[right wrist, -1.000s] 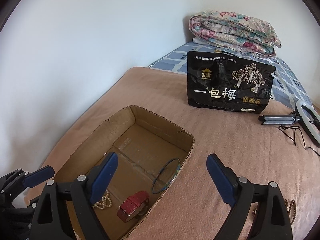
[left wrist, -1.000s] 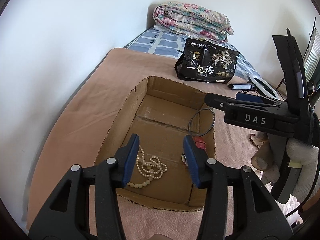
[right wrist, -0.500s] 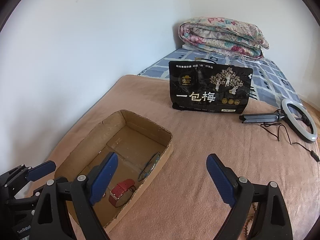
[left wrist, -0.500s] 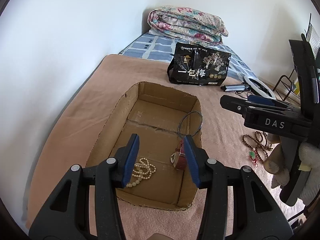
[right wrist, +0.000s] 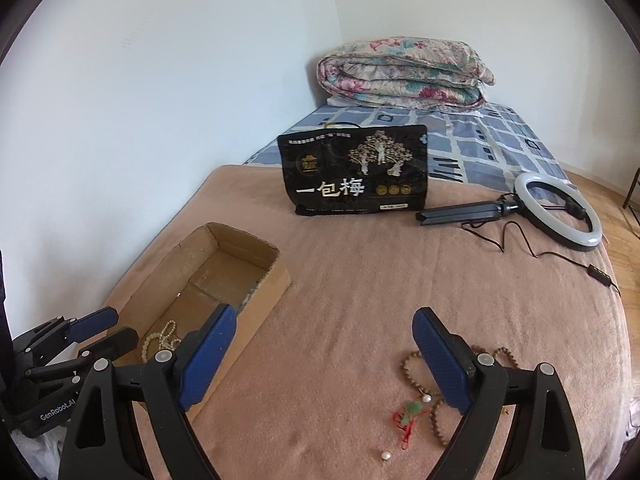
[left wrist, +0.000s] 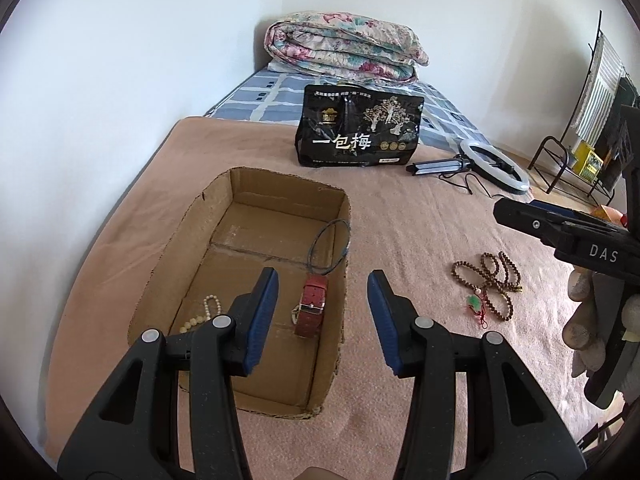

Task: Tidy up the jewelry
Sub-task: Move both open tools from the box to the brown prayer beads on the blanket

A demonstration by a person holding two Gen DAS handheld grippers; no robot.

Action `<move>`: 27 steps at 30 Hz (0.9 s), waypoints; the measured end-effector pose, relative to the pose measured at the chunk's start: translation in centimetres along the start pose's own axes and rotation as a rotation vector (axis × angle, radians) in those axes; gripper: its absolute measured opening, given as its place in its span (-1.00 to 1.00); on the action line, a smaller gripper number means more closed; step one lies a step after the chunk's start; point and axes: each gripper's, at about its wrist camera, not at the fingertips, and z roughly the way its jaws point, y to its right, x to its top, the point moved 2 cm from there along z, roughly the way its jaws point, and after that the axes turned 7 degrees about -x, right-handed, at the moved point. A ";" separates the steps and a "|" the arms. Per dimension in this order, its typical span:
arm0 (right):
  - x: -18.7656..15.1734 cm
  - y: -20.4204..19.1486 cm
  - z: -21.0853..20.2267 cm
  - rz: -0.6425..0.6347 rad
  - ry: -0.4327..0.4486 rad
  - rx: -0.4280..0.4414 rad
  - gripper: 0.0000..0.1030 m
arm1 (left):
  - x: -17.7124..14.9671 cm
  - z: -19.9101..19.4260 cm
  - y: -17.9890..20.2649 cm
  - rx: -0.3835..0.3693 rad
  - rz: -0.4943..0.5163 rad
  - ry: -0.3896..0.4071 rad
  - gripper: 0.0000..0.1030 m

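Observation:
An open cardboard box (left wrist: pixel 288 200) lies on the pink blanket. Inside it are a pearl necklace (left wrist: pixel 200 316), a red-strapped watch (left wrist: pixel 314 304) and a thin bangle (left wrist: pixel 330 248) leaning on the right wall. My left gripper (left wrist: pixel 322 320) hovers over the box's near right corner, open and empty. To the right, a brown bead necklace (left wrist: pixel 488 284) with a green and red tassel lies on the blanket. My right gripper (right wrist: pixel 324 360) is wide open and empty, with the bead necklace (right wrist: pixel 416 376) just beside its right finger. A loose pearl (right wrist: pixel 385 455) lies near the tassel. The box (right wrist: pixel 260 304) sits left of it.
A black snack bag (left wrist: pixel 360 136) stands behind the box. A ring light on a folded tripod (left wrist: pixel 494 166) with a trailing cable lies at the back right. A folded floral quilt (left wrist: pixel 344 46) sits at the bed's head. A white wall runs along the left, and a metal rack (left wrist: pixel 568 160) stands far right.
Both grippers have drawn back and to the right from the box. The bead necklace has come into both views, and the right gripper now stands over the blanket beside it. Neither opening changed.

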 end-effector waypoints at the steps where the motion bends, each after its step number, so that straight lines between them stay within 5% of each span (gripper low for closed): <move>1: -0.2 0.9 -0.4 0.004 0.002 -0.018 0.77 | 0.0 0.1 0.7 -0.009 0.014 0.001 -0.08; 12: -3.1 10.7 -4.1 0.101 0.032 -0.133 0.77 | -0.3 2.8 6.9 -0.105 0.082 -0.010 -0.08; 27: -7.4 15.9 -2.4 0.115 -0.008 -0.154 0.77 | -2.9 9.0 12.7 -0.223 0.147 -0.182 -0.08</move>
